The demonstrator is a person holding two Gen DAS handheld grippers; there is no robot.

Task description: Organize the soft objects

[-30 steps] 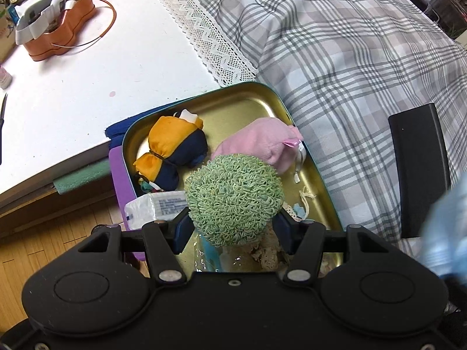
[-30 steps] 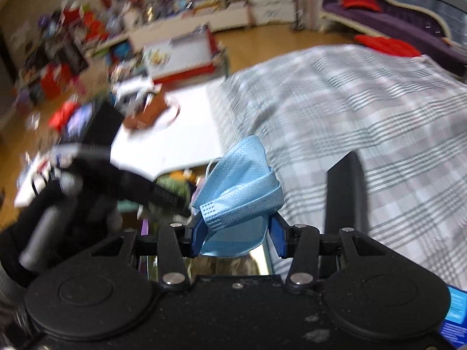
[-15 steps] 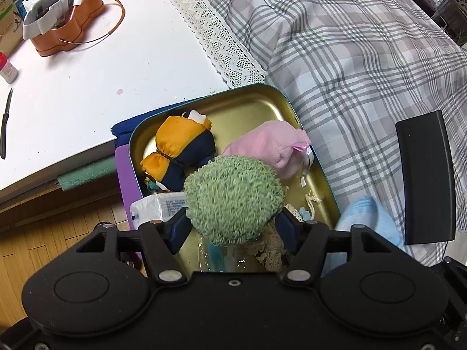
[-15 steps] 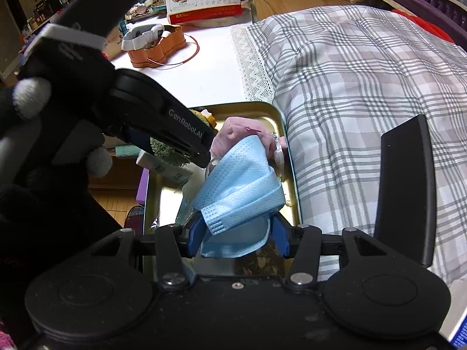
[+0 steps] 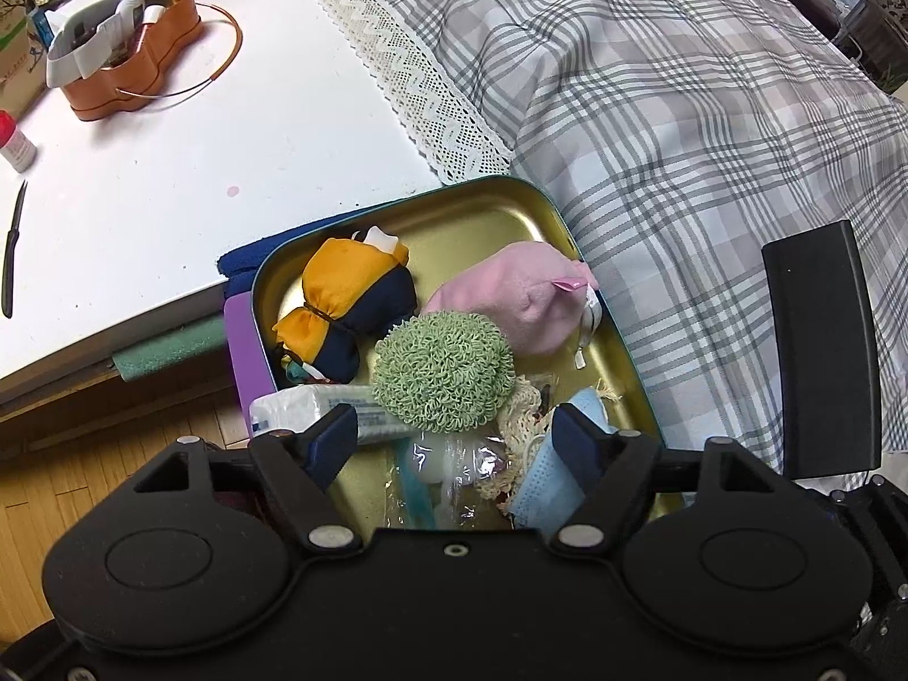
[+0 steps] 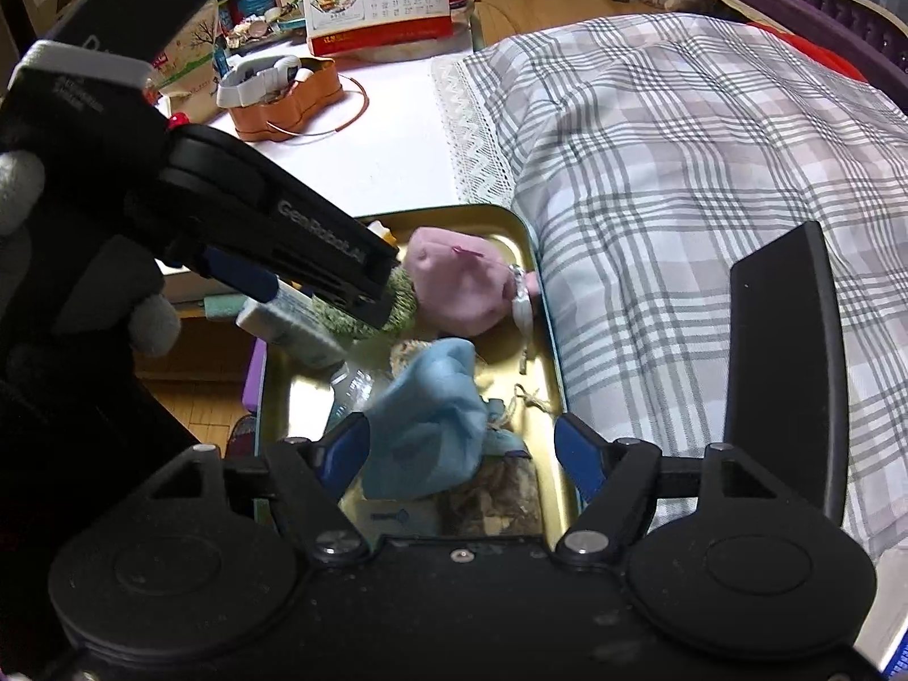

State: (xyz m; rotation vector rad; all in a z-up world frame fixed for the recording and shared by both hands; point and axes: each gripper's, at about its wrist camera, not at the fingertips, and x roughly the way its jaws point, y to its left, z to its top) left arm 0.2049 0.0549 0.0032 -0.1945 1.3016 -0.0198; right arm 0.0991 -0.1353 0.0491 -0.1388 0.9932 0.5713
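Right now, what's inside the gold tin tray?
The tin tray holds an orange-and-navy pouch, pink plush, green looped ball, tissue pack, lace, clear plastic and a blue face mask. What lies beneath them is covered.

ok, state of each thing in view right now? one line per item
left gripper: fingers opening, clear of the green scrubber
right gripper: fingers opening, mask between them, not pressed
green scrubber: lying in the tin
blue face mask: crumpled, in the tin
gold tin: open, no lid on
pink pouch: lying in the tin
orange and navy pouch: tied, in the tin
orange tin: open, on the white table
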